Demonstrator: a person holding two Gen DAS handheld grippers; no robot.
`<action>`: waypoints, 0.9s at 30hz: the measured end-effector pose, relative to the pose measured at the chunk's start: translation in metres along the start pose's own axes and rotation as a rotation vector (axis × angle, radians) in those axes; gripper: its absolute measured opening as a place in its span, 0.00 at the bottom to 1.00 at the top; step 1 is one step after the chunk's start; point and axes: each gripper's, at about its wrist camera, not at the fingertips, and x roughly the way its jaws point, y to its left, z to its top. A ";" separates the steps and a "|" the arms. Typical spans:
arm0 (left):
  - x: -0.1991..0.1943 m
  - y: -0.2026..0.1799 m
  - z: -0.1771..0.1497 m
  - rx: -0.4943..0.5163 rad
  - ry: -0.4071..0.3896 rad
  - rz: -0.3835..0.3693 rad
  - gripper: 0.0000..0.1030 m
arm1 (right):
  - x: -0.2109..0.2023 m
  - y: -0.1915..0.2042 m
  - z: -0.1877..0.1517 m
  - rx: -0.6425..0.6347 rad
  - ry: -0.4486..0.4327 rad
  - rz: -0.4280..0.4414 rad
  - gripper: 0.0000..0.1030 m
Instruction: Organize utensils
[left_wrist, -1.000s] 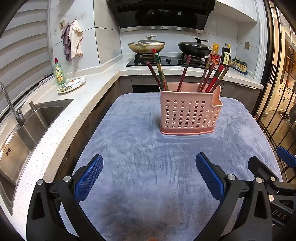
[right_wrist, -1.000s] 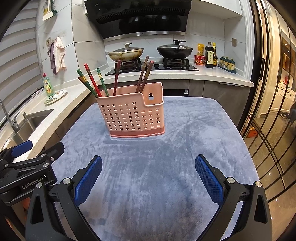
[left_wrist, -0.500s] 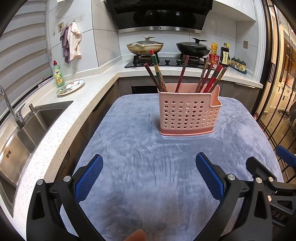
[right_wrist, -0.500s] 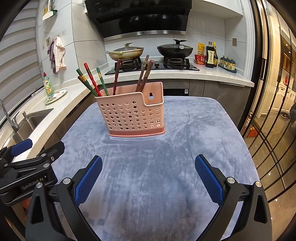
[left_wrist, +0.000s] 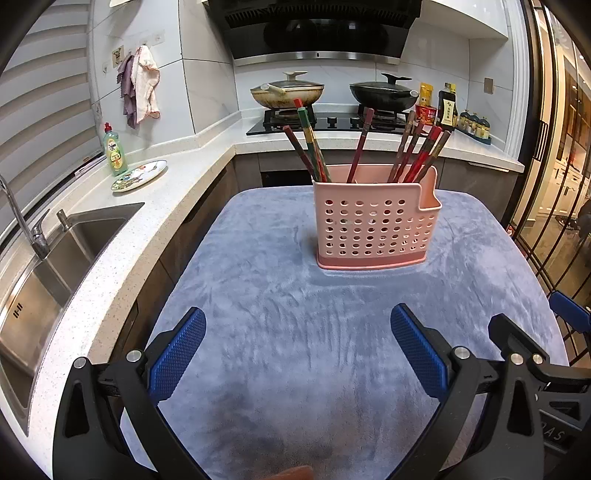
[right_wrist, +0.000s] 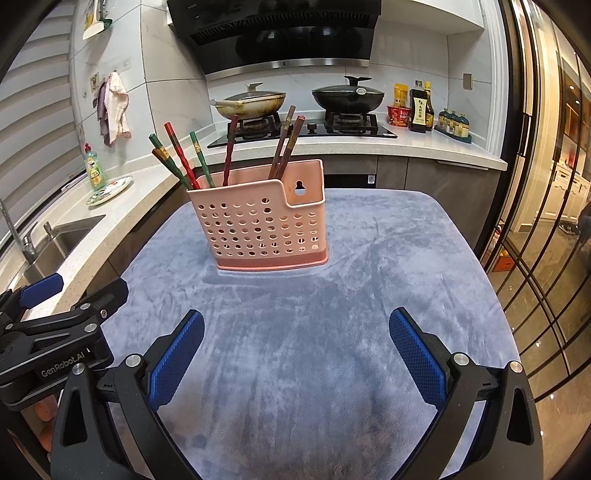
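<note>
**Both grippers wide, holder dead ahead**

Your left gripper (left_wrist: 297, 343) hangs over the grey cloth (left_wrist: 280, 314) with its blue pads spread wide, nothing between them. Your right gripper (right_wrist: 295, 343) matches it: pads far apart, empty, low over the same cloth. From the right view you can see the left gripper's black frame poking in at the lower left, so the two sit side by side.

Straight ahead, well apart from both, the pink holder (left_wrist: 373, 225) stands upright on the cloth on the bench (left_wrist: 122, 258). The chopsticks (left_wrist: 314, 147) are all in it, handles up and leaning outward: a red-and-green bunch at the left end, one dark red near the middle, a brown and red cluster at the right. In the right view the holder's tall back wall with its keyhole slot faces you.

Off to your left, the sink (left_wrist: 44, 280) is set into the bench, with a plate (left_wrist: 139, 175) and a soap bottle (left_wrist: 115, 151) beyond it.
</note>
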 end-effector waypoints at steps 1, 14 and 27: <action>0.001 0.000 0.000 0.000 0.001 -0.001 0.93 | 0.000 0.000 0.000 0.000 0.000 -0.001 0.94; 0.006 0.002 -0.002 -0.009 0.014 0.021 0.93 | 0.003 -0.002 -0.002 0.004 0.012 -0.005 0.94; 0.007 0.000 -0.002 0.000 0.011 0.022 0.93 | 0.004 -0.003 -0.002 0.005 0.012 -0.005 0.94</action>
